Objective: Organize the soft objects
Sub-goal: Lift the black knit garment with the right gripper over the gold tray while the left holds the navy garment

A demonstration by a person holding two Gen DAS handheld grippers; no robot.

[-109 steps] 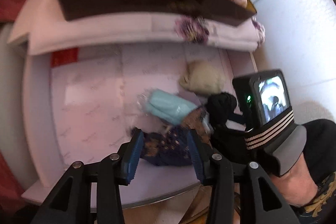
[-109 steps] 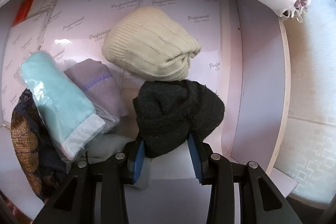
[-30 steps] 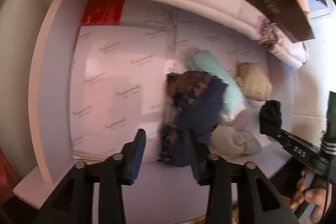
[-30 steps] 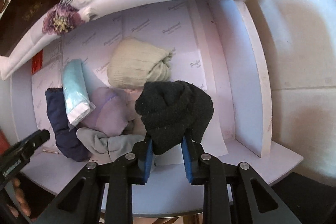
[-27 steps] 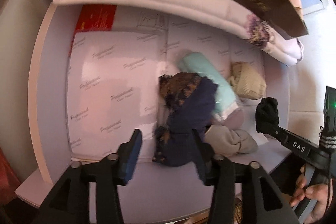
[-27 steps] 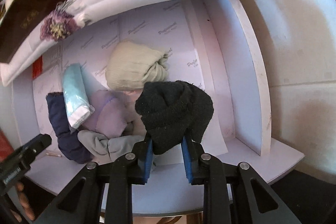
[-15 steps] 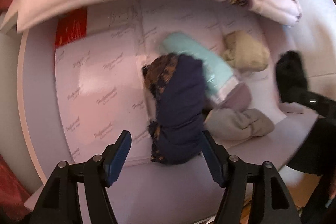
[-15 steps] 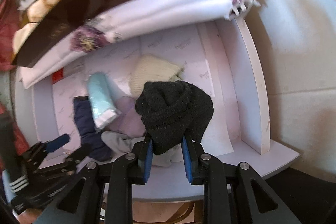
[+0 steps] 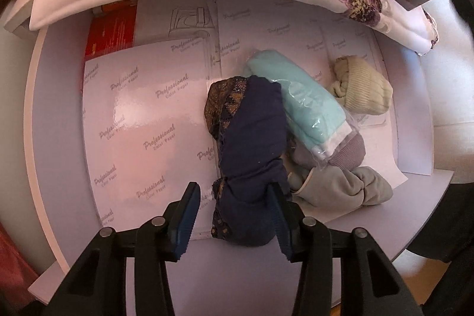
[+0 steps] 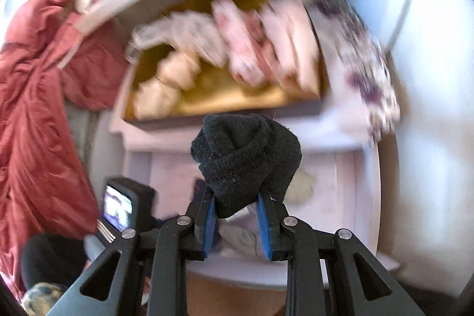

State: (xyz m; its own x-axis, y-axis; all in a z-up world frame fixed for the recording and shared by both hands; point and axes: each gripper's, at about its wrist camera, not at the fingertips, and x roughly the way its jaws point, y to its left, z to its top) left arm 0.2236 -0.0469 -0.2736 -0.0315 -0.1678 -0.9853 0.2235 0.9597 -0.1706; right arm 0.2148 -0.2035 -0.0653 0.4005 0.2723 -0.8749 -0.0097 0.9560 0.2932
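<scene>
- The black knit bundle (image 10: pixel 246 159) sits in the middle of the right wrist view, clamped between the blue pads of the right gripper (image 10: pixel 235 222); it bulges up and out above the fingertips.
- Behind it, across the upper half of that frame, a yellow-lined tray (image 10: pixel 207 99) holds a blurred row of rolled pink and cream pieces (image 10: pixel 246 49).
- A floral cloth (image 10: pixel 367 70) hangs at the upper right, and red fabric (image 10: pixel 35 114) fills the left edge.
- The other tool's small screen (image 10: pixel 118 208) shows at the lower left of that frame.
- In the left wrist view, the navy bundle (image 9: pixel 251 156) with a gold-patterned edge lies at centre on the white printed sheet (image 9: pixel 142 114) lining the shelf (image 9: pixel 426 191).
- The left gripper (image 9: pixel 234 216) stands over the bundle's near end at the bottom of the frame, its jaws apart and just now closing in: the right pad touches the cloth, the left pad stands clear of it.
- Just right of the navy bundle, touching it, lies a mint roll in clear wrap (image 9: pixel 299 105).
- A cream knit bundle (image 9: pixel 364 88) is farther right.
- A mauve piece (image 9: pixel 346 150) and a grey piece (image 9: pixel 343 188) are bunched at lower right.
- A red packet (image 9: pixel 112 28) sits at the upper left.
</scene>
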